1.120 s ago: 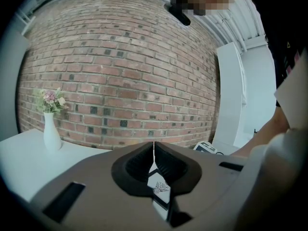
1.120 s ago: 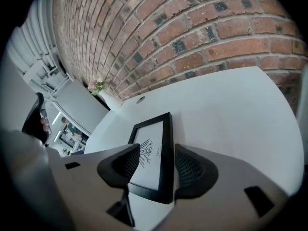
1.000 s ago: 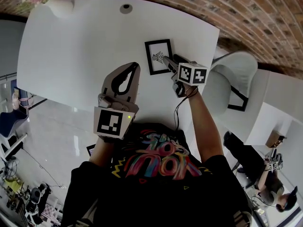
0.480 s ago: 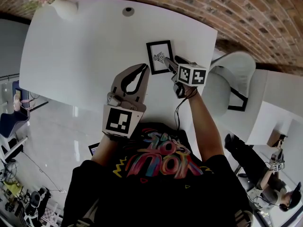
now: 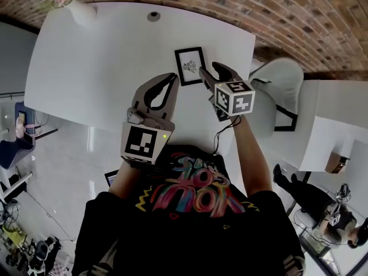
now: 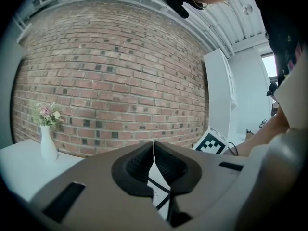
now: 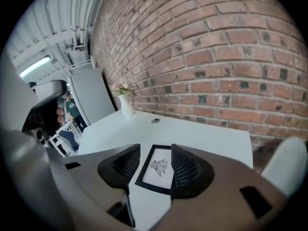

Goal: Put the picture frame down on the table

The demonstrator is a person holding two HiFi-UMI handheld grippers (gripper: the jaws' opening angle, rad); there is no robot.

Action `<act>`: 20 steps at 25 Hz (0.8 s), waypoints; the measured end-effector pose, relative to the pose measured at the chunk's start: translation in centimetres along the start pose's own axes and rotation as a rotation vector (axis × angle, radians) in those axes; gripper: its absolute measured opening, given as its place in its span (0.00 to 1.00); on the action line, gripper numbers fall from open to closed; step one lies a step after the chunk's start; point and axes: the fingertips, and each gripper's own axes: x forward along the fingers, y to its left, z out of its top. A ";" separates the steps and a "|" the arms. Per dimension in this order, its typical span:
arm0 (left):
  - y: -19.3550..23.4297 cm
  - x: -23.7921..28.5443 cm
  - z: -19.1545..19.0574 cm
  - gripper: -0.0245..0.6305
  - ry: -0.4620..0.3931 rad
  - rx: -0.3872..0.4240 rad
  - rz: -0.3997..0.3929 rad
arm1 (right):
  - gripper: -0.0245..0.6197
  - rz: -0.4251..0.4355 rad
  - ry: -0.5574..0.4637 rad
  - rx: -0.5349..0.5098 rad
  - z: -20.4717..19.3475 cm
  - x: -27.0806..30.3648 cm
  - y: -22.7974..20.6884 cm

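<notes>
One brick wall (image 6: 110,81) stands beyond both sets of jaws, at the far edge of the white table (image 5: 86,56) that spreads under them. Off to the right of the right jaws a white chair (image 5: 276,91) sits at the table's end.

The left gripper (image 5: 171,79) hangs over the near part of the table. In its own view its jaws are pressed together at the tips with nothing between them (image 6: 154,150). The right gripper (image 5: 211,71) is beside it, and its jaws stand apart and hold nothing (image 7: 155,159).

The picture frame (image 5: 190,65), black-edged with a small drawing on white, lies flat on the table. It is just ahead of the right jaws and shows through the gap between them in the right gripper view (image 7: 158,170). It lies ahead and to the right of the left jaws. Whether the right gripper's left jaw tip touches the frame's edge cannot be told.

Far ahead and to the left of both jaws, a white vase of pink flowers (image 5: 80,7) stands at the table's far corner. A small round grommet (image 5: 153,16) is set in the tabletop beyond the frame.
</notes>
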 end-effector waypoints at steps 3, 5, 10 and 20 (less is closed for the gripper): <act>-0.8 -1.0 0.3 0.08 0.020 0.020 -0.022 | 0.37 -0.016 -0.073 -0.063 2.0 -3.3 1.4; -1.2 -1.7 0.6 0.08 0.020 0.029 -0.031 | 0.36 -0.028 -0.123 -0.098 3.1 -5.7 2.5; -2.2 -2.8 2.5 0.08 -0.036 0.036 -0.044 | 0.27 -0.071 -0.236 -0.196 4.8 -11.7 5.0; -3.7 -4.5 5.3 0.08 -0.112 0.041 -0.067 | 0.10 -0.166 -0.457 -0.315 6.9 -20.7 8.3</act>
